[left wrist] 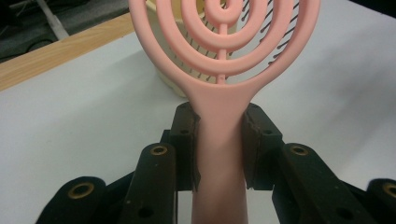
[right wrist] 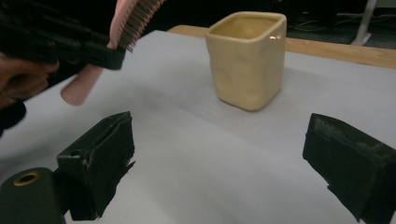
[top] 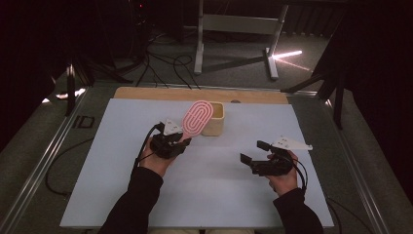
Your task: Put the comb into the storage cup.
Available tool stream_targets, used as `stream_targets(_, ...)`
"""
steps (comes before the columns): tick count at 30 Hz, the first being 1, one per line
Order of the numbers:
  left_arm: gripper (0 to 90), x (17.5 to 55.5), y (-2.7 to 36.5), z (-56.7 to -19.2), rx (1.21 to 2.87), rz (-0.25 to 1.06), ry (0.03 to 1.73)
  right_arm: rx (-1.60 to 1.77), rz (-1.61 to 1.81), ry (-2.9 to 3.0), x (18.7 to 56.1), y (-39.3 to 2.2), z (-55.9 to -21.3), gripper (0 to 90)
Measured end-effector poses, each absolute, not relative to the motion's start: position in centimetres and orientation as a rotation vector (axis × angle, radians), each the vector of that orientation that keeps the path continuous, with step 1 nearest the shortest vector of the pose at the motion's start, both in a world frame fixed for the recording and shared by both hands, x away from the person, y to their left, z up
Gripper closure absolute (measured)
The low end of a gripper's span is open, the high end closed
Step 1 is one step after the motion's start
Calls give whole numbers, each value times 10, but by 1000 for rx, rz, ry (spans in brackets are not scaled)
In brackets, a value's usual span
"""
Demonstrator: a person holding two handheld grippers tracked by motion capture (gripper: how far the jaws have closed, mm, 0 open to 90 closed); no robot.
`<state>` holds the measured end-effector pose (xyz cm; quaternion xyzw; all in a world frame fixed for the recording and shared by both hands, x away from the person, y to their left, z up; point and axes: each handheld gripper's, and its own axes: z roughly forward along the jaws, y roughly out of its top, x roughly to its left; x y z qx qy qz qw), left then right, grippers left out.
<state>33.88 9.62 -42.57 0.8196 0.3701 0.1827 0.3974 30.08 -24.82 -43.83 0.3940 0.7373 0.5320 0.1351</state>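
Half done, I judge: your left gripper (left wrist: 219,154) clamps the pink plastic spiral-backed hairbrush (top: 197,118) by its handle, lifted beside the cream square ceramic cup (top: 215,118) near the table's (top: 122,185) far edge; your right gripper (top: 253,155) gapes empty.

Left black two-jaw gripper (top: 171,141) sits near the centre of the white worktop, tilted up and away from the person, jaws clamped on the handle of a pink plastic hairbrush (top: 197,119). Right black two-jaw gripper (top: 253,155) hovers toward the worktop's right edge, jaws spread wide and empty. Dark-sleeved forearms enter from the near edge.
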Motion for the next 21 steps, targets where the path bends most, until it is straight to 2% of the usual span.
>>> stream_targets(21, 699, 331, 81, -427, 2061, 478, 827, 1142, 1653, 2177, 326, -219, -414, 87)
